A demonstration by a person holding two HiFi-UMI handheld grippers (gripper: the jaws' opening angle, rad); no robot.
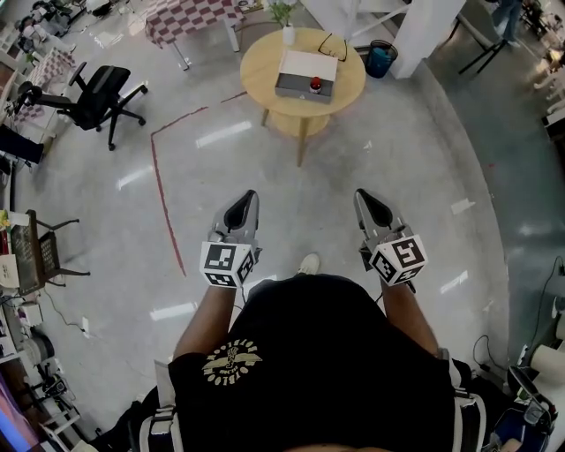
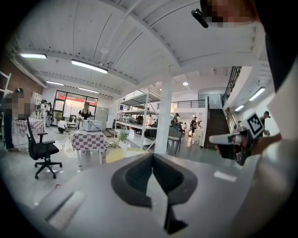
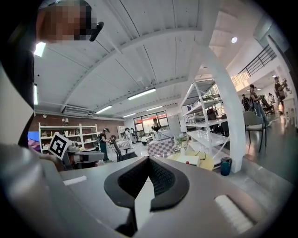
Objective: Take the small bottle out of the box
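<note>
The small bottle (image 1: 315, 85), red-capped, stands in an open grey box (image 1: 300, 78) on a round wooden table (image 1: 265, 62) far ahead of me. In the right gripper view the box (image 3: 190, 159) and the bottle's red cap (image 3: 187, 162) show small in the distance. My left gripper (image 1: 249, 196) and right gripper (image 1: 363, 195) are held side by side over the floor, well short of the table. Both are shut with nothing between their jaws, as the left gripper view (image 2: 152, 159) and right gripper view (image 3: 148, 161) also show.
A potted plant (image 1: 285, 19) and a pair of glasses (image 1: 333, 44) share the table. A blue bin (image 1: 381, 60) stands to its right by a white column. A black office chair (image 1: 99, 95) and a checkered table (image 1: 190, 19) lie to the left. Red tape (image 1: 159, 168) marks the floor.
</note>
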